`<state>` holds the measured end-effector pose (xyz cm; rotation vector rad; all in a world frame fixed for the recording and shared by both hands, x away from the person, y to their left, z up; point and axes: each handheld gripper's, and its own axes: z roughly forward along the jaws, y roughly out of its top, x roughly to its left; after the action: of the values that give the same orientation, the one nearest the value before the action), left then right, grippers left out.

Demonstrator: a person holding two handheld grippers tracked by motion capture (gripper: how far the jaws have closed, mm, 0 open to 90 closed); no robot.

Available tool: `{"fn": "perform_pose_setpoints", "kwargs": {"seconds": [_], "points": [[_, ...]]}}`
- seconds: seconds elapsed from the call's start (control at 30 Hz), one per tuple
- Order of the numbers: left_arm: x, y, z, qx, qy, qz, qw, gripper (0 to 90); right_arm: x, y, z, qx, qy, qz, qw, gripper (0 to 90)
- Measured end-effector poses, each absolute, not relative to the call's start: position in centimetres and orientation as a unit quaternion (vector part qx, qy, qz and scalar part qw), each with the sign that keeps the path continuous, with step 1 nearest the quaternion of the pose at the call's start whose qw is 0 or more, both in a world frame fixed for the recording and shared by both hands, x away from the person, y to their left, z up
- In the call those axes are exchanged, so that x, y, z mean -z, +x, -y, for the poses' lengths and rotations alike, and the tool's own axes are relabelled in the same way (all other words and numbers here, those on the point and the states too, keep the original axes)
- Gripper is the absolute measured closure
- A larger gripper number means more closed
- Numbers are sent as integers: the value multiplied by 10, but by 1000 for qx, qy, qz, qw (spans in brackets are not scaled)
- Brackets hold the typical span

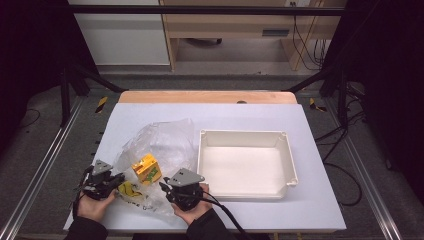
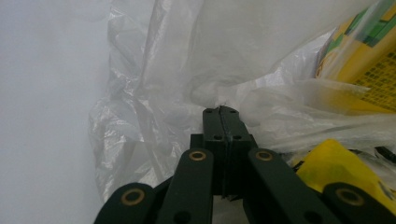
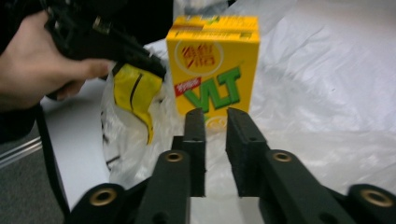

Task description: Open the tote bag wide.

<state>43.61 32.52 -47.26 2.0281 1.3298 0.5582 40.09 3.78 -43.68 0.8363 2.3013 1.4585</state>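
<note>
Black tongs — brass rivets, grey triangular plates; dark sleeves.

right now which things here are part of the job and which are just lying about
In the job:
- plastic bag, pinched by the left claw
- yellow drink carton standing on the bag
- right claw, jaws slightly apart, nothing between them

Lying about:
- white tray, nothing in it
- cables beside the table

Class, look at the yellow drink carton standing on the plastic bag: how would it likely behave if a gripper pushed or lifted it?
The yellow drink carton looks stiff, with flat sides, so jaws should grip it without crushing. It stands upright and tall on the crinkled plastic bag, so a push up high would probably tip it. The slick film may also let it slide.
</note>
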Motion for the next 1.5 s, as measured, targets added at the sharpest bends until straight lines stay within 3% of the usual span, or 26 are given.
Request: {"fn": "perform_pose_setpoints", "kwargs": {"seconds": [0.17,0.4,0.93,1.23,1.5], "points": [[472,436,-326,-210,771,-507,323,900,438,404,-43,-498,302,-799,150,900],[470,435,-328,-210,767,-506,335,883,465,409,-54,-462,319,-816,139,900],[408,417,-339,-267,694,-474,471,596,488,414,-64,-425,322,-836,133,900],[377,436,-311,-261,707,-431,497,461,483,411,-62,-445,314,-828,133,900],[373,454,-286,-261,729,-411,480,409,482,411,-62,-446,312,-828,133,900]]}}
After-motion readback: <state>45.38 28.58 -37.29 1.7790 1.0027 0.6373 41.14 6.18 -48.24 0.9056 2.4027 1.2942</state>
